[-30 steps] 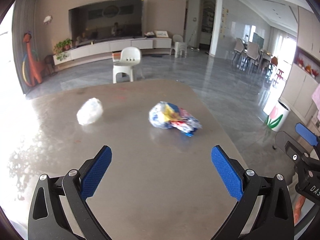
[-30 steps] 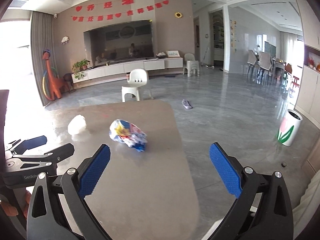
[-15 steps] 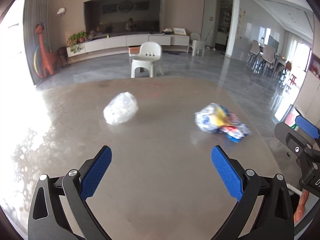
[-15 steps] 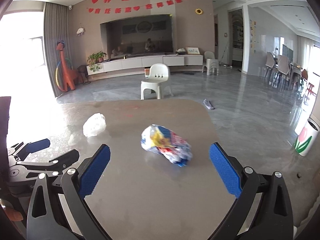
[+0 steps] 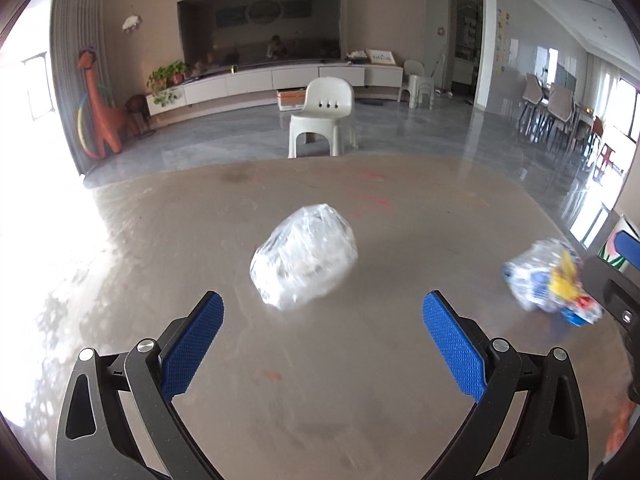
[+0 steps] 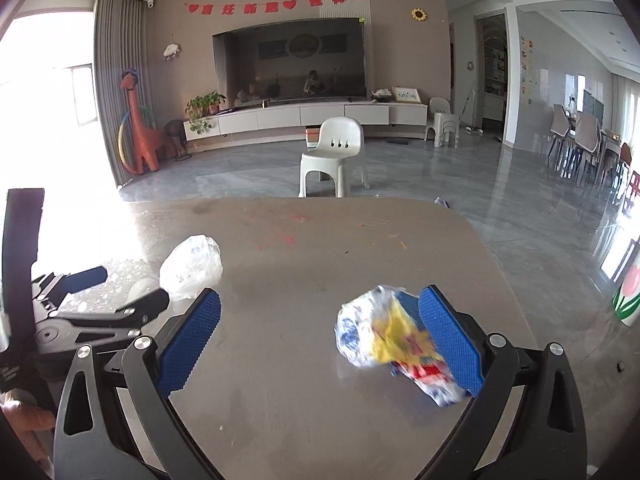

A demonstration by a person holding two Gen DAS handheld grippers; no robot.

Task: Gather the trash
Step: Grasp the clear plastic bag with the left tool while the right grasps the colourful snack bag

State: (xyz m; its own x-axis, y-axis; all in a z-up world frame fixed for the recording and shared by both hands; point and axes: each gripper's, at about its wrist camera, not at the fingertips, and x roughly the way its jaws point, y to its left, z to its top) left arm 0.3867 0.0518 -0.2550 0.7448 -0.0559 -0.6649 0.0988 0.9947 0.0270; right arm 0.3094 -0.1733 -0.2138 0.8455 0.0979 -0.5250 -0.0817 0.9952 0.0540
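A crumpled clear plastic wad point(image 5: 304, 256) lies on the grey table point(image 5: 320, 380), just ahead of my open left gripper point(image 5: 322, 336); it also shows in the right wrist view point(image 6: 192, 266). A crumpled colourful wrapper point(image 6: 394, 342), blue, yellow and red, lies between the fingers of my open right gripper point(image 6: 318, 334), close to the right finger point(image 6: 448, 340). The wrapper also shows at the right in the left wrist view point(image 5: 550, 280). Nothing is held.
The left gripper point(image 6: 92, 312) shows at the left of the right wrist view. A white plastic chair point(image 6: 334, 156) stands beyond the table's far edge. A white bin with a tulip print point(image 6: 628, 296) stands on the floor to the right.
Both grippers have moved forward and turned left. The clear wad now sits ahead of the left gripper, and the wrapper now lies between the right gripper's fingers.
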